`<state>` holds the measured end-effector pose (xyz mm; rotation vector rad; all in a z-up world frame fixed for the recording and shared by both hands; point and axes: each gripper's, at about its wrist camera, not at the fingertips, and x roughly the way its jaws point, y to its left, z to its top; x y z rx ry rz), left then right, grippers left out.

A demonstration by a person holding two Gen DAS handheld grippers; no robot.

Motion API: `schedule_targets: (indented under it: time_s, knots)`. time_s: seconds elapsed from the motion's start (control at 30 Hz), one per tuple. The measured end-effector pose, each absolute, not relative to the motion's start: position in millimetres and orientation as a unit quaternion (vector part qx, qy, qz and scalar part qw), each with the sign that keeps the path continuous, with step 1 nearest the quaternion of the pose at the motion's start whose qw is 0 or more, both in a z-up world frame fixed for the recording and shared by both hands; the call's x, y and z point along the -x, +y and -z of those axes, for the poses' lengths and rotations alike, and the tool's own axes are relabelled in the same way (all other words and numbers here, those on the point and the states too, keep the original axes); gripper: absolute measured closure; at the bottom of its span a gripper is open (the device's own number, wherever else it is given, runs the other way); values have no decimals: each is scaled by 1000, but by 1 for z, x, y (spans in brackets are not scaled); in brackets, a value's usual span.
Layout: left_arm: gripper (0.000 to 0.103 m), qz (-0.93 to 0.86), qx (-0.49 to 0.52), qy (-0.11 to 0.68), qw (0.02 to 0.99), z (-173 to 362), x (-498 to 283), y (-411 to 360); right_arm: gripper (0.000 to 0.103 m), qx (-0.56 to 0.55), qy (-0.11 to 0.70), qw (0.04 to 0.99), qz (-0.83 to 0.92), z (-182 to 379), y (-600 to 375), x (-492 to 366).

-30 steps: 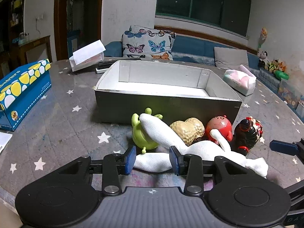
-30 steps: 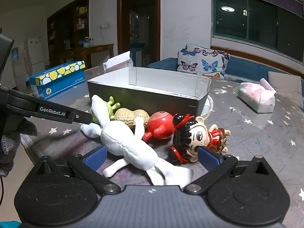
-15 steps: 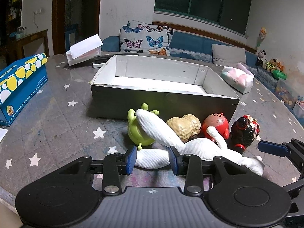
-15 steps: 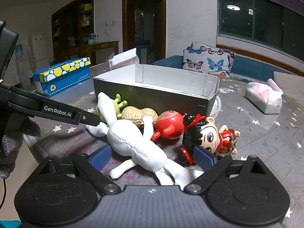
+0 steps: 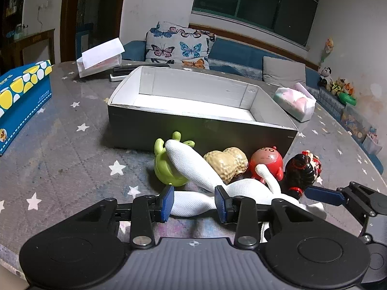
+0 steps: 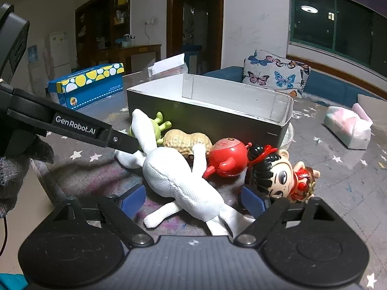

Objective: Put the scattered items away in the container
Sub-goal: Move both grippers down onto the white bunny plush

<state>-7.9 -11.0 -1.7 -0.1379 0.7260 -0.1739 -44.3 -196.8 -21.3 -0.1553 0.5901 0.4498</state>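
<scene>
The left gripper (image 5: 193, 203) brackets one limb of the white doll (image 5: 193, 166), its blue pads (image 5: 166, 203) on either side; the limb fills the gap, but whether the pads press it or only flank it I cannot tell. The right gripper (image 6: 193, 199) stands wide open around the doll's body (image 6: 183, 183) near its legs, both pads clear of the cloth.

To do this step well, I judge the left should pinch firmly across the limb and the right close on the body, so that the limp toy rises level and does not swing into its neighbours. Lift straight up, then carry to 12 o'clock over the near wall of the box (image 5: 200, 130).

The doll is soft, stuffed mesh fabric, long-limbed and floppy; one arm drapes over the green toy (image 5: 167, 169) at 11 o'clock. Behind it, against the box wall, stand a ridged tan peanut (image 5: 229, 162), a glossy round red figure (image 5: 266, 162) and a hard black-haired girl figure (image 6: 278, 174) at 1 o'clock. The box is dark outside, white inside, stiff card, with nothing visible inside.
</scene>
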Motion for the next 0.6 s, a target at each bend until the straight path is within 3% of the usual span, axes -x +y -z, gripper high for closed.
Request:
schedule_targets:
  time_s: [0.6]
  knots:
    - [64,116,139,398,899,7,-20,-3,36,99,297,917,-247,25,-188,30]
